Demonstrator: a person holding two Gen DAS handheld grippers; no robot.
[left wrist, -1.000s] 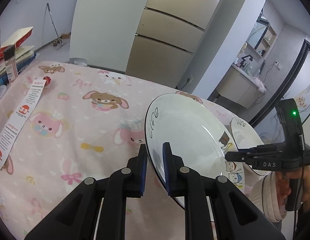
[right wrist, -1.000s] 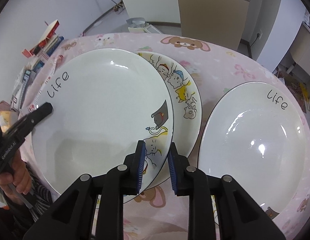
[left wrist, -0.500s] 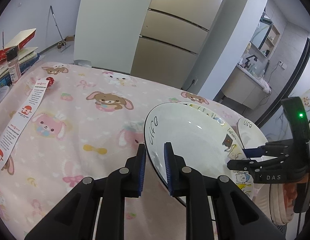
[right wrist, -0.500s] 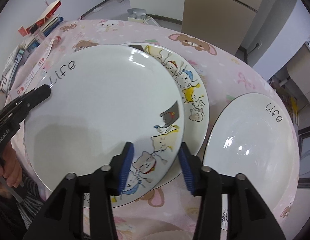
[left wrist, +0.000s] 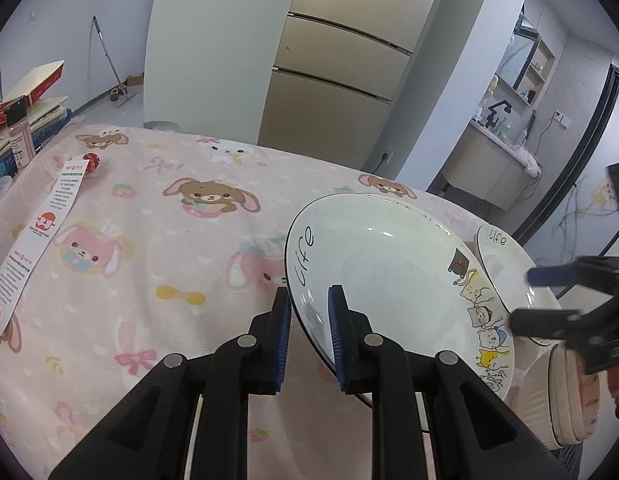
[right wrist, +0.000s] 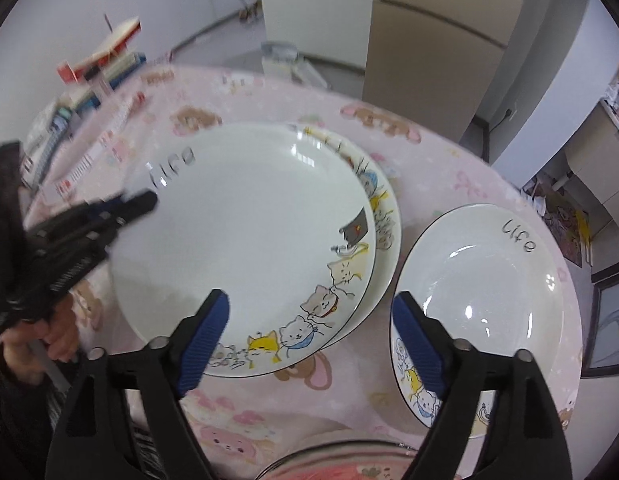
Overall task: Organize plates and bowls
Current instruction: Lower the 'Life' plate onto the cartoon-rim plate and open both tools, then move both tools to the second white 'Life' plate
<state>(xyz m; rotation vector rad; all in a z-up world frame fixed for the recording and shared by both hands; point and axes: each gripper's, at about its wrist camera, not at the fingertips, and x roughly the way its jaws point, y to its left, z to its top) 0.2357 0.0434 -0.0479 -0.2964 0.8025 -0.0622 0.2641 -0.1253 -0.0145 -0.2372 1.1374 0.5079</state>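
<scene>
A white plate [left wrist: 381,280] marked "Life", with cartoon cats along its rim, lies on top of a second cat plate [right wrist: 385,216]. My left gripper [left wrist: 307,316] is shut on the top plate's near rim, by the lettering. Seen from the right wrist, this left gripper [right wrist: 147,202] comes in from the left. My right gripper [right wrist: 309,298] hovers above the cat edge of the top plate [right wrist: 245,240]. Its jaws are opening wide and the pads touch nothing. In the left wrist view, this right gripper [left wrist: 525,299] is at the right edge. Another "Life" plate [right wrist: 489,300] lies to the right.
The table has a pink cartoon cloth [left wrist: 149,280]. A pinkish bowl [right wrist: 341,464] sits at the near edge. On the far left are a printed paper strip [left wrist: 41,232], a spice bottle [left wrist: 19,136] and stacked boxes [left wrist: 29,96]. Behind the table stands a fridge [left wrist: 337,80].
My right gripper let go of the top plate's cat edge, spread its jaws wide and rose. The plate sank from tilted to lying on the cat plate. The left grip held.
</scene>
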